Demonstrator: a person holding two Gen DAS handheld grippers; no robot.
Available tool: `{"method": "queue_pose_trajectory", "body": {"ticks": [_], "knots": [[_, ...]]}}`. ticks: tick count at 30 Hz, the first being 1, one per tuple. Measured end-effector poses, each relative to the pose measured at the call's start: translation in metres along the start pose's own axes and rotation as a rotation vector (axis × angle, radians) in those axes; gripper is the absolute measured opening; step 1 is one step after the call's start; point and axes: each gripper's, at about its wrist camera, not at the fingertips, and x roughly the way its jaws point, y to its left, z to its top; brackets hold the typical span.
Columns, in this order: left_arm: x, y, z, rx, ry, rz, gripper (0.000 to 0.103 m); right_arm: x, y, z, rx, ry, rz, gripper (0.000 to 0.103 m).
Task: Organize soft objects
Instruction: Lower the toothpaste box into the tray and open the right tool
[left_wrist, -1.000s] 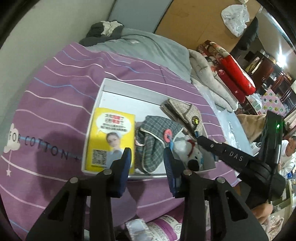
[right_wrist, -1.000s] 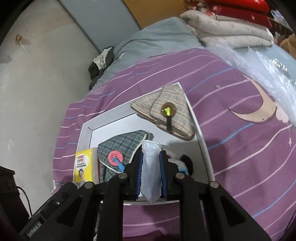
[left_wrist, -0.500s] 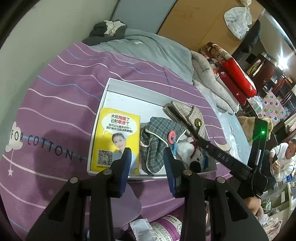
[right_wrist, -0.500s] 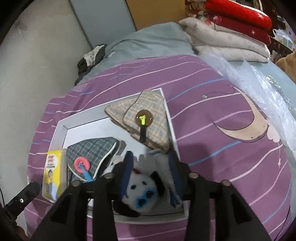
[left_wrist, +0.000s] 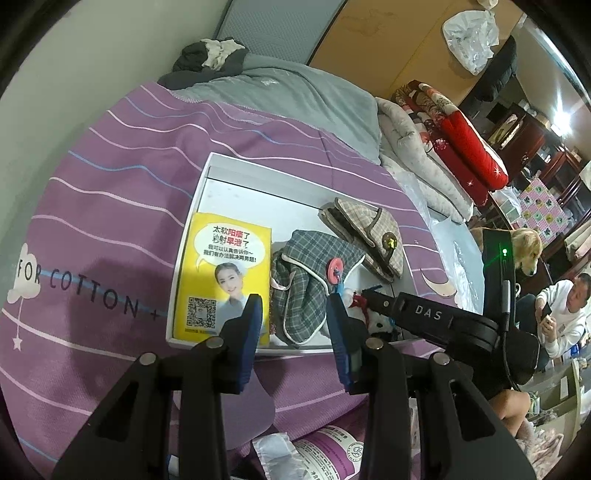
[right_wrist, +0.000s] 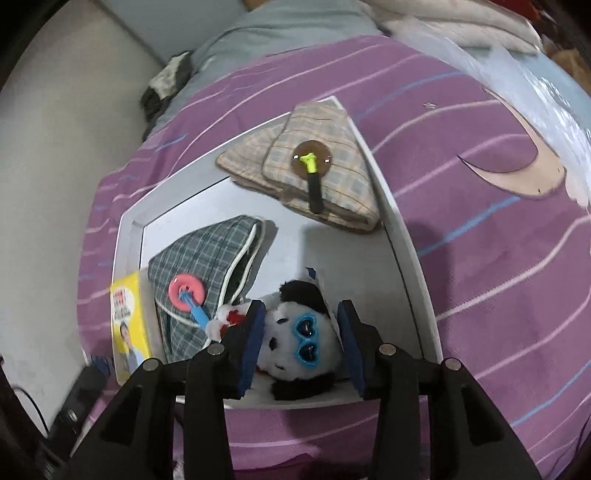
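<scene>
A white tray (left_wrist: 258, 184) lies on the purple bedspread. In it are a yellow packet (left_wrist: 221, 280), a grey plaid pouch (left_wrist: 303, 280) with a pink button, a beige plaid pouch (left_wrist: 369, 229) and a panda plush (right_wrist: 295, 332) with blue heart eyes. My right gripper (right_wrist: 301, 339) is open, its jaws on either side of the panda's head in the tray's near right corner. My left gripper (left_wrist: 295, 332) is open and empty, above the tray's near edge. In the left wrist view the right gripper (left_wrist: 424, 317) hides most of the panda.
A grey blanket (left_wrist: 295, 92) and folded quilts (left_wrist: 443, 147) lie beyond the tray. A clear plastic sheet (right_wrist: 535, 92) lies at the right. A purple packet (left_wrist: 325, 454) lies under my left gripper. A dog (left_wrist: 524, 247) and a seated person (left_wrist: 565, 317) are at the far right.
My right gripper was shut on a white tag, then opened and let the panda plush down into the tray. It has since lowered around the panda. My left gripper barely moved.
</scene>
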Motion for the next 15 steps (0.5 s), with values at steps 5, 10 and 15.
{"method": "queue_pose_trajectory", "body": {"ticks": [5, 10, 15], "knots": [[-0.001, -0.001, -0.001, 0.002, -0.002, -0.003, 0.037, -0.002, 0.014, -0.008, -0.113, -0.047, 0.013, 0.040], [-0.001, -0.001, -0.001, -0.002, 0.000, -0.012, 0.037, -0.002, 0.026, -0.012, -0.241, -0.042, 0.029, 0.040], [-0.002, -0.004, -0.001, 0.013, -0.001, -0.004, 0.037, -0.001, 0.020, -0.013, -0.209, -0.074, 0.047, 0.043]]}}
